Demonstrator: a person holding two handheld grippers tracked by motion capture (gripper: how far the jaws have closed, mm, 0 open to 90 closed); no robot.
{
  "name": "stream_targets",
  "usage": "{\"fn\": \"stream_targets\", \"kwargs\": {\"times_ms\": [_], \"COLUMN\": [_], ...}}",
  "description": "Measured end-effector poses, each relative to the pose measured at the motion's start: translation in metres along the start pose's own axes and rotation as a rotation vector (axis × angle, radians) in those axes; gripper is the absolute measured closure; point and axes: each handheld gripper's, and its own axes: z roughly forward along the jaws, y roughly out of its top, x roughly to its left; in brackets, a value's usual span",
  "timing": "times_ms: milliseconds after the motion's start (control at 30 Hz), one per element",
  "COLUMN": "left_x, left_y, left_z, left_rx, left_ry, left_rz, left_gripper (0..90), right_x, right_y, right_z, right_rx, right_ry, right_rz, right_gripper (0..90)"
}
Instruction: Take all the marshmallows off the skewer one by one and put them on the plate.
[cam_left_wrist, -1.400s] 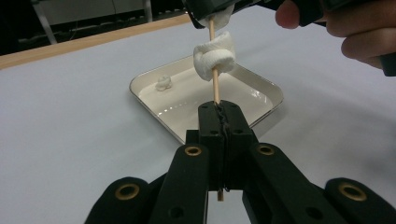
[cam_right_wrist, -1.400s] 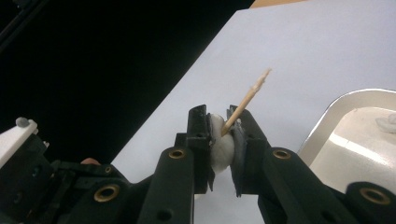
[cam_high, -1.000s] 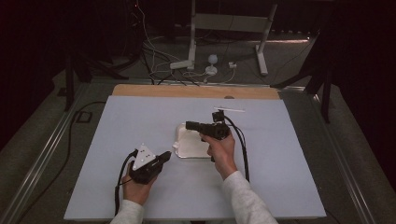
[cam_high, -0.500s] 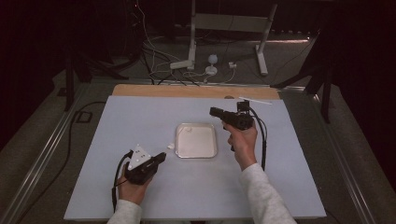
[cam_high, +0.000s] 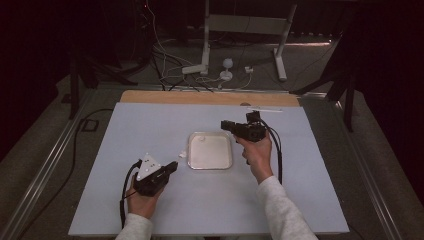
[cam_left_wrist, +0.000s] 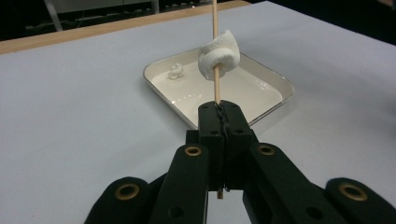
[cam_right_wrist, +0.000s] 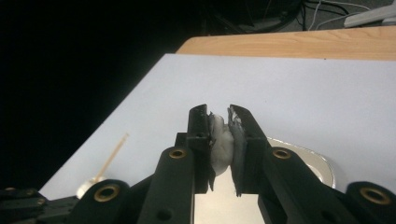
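Observation:
My left gripper is shut on a thin wooden skewer that stands up between its jaws. A white marshmallow is threaded on the skewer just above the fingertips. In the high view the left gripper rests low, left of a shallow square white tray. A small white crumb lies in the tray. My right gripper is shut on a second, squashed marshmallow. It hovers by the tray's far right corner, seen in the high view as the right gripper.
A pale sheet covers the table, with a wooden strip along its far edge. A thin white stick lies near that edge. Cables and stand legs sit on the floor beyond.
My right gripper has moved off the tray toward the right and far side, lifting a little, so the tray now shows whole. The left gripper has stayed put.

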Motion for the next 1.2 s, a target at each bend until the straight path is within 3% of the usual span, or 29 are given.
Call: {"fn": "stream_targets", "kwargs": {"times_ms": [433, 700, 800, 1000, 1200], "left_x": [0.001, 0.002, 0.003, 0.004, 0.004], "left_y": [-0.001, -0.001, -0.001, -0.001, -0.001], "left_z": [0.004, 0.005, 0.005, 0.005, 0.006], "left_rx": [0.012, 0.013, 0.011, 0.008, 0.008], "left_ry": [-0.002, 0.002, 0.004, 0.006, 0.008], "left_rz": [-0.009, -0.014, -0.018, -0.023, -0.024], "left_gripper": [90.0, 90.0, 90.0, 90.0, 90.0], "right_x": [-0.001, -0.002, 0.000, 0.006, 0.010], "right_y": [-0.009, -0.014, -0.015, -0.016, -0.017], "right_z": [0.024, 0.034, 0.035, 0.035, 0.033], "right_rx": [0.082, 0.104, 0.102, 0.103, 0.102], "right_ry": [-0.041, -0.088, -0.068, -0.060, -0.032], "right_rz": [-0.024, -0.033, -0.034, -0.055, -0.046], "right_gripper": [74.2, 34.9, 26.8, 17.3, 14.9]}}
